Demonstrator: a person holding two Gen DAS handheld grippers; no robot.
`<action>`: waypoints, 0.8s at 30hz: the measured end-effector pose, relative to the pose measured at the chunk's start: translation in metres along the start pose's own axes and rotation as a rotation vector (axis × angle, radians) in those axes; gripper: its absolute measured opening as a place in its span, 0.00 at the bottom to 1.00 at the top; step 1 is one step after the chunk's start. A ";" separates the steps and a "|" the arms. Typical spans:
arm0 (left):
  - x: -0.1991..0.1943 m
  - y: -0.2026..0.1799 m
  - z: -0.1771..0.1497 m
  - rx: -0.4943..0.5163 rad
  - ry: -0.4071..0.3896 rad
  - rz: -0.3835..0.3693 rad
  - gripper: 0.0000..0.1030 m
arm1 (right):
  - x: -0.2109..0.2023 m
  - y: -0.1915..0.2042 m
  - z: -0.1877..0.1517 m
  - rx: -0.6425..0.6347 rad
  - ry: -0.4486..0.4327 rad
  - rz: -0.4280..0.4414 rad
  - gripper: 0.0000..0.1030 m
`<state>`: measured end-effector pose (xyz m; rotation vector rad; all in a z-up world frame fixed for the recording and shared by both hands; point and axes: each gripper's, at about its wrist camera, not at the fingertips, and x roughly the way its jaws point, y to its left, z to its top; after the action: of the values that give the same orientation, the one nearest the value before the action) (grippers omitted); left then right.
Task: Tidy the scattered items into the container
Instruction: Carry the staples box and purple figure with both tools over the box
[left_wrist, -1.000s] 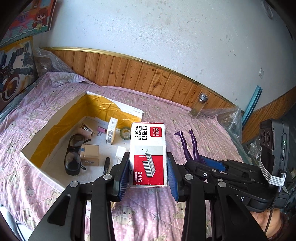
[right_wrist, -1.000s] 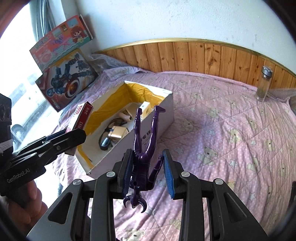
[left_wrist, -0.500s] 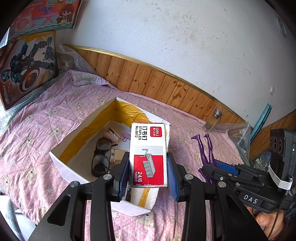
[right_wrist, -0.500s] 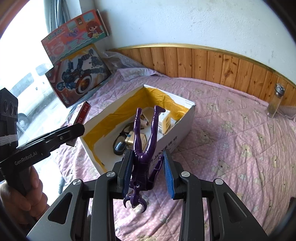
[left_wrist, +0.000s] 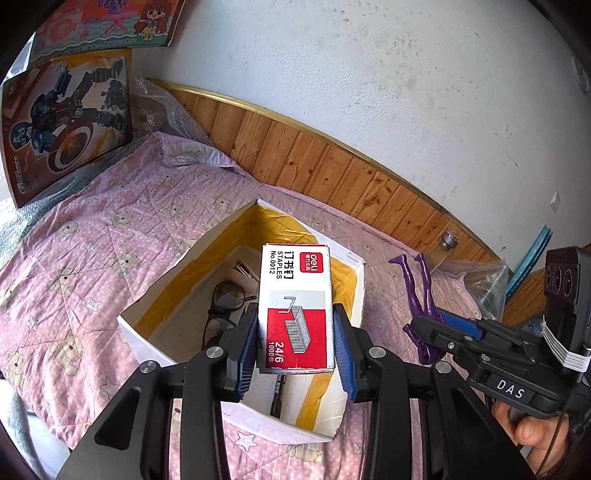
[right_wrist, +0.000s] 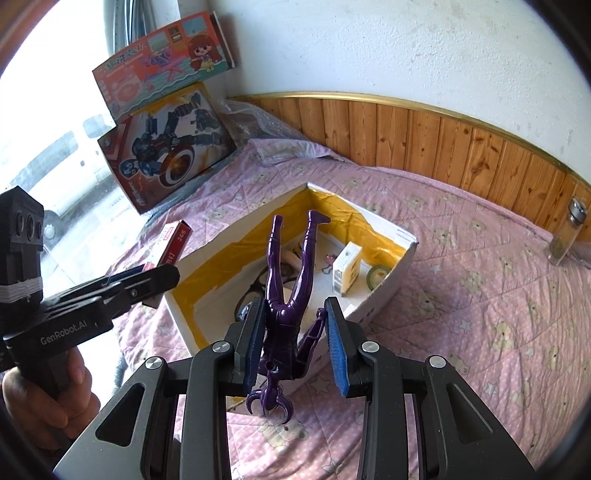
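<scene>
A white cardboard box lined with yellow tape sits on the pink quilt; its rim shows as box in the right wrist view. My left gripper is shut on a red and white staples box, held above the box's near end. My right gripper is shut on a purple toy figure, legs pointing up, above the box's near corner. That figure shows right of the box in the left wrist view. The staples box shows at the left in the right wrist view.
Inside the box lie dark glasses, a black marker, a small carton and a tape roll. A glass jar stands by the wood panelling. Two toy boxes lean at the far left. Bubble wrap lies at the right.
Both grippers have risen and pulled back, so the box looks smaller and farther off. Each still holds its item, and more of the wall and toy boxes shows.
</scene>
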<state>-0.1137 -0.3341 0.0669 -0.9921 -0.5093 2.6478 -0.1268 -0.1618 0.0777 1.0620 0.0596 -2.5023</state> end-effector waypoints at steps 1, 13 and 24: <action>0.002 0.000 0.000 -0.001 0.006 -0.005 0.37 | 0.003 0.000 0.003 -0.003 0.001 0.002 0.32; 0.047 -0.008 -0.009 -0.012 0.134 -0.012 0.38 | 0.054 -0.005 0.035 -0.023 0.068 0.033 0.32; 0.085 0.006 -0.020 -0.046 0.252 0.025 0.38 | 0.110 -0.015 0.043 -0.069 0.162 0.028 0.33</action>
<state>-0.1633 -0.3043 0.0011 -1.3304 -0.5035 2.4924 -0.2301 -0.1968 0.0295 1.2262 0.1762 -2.3669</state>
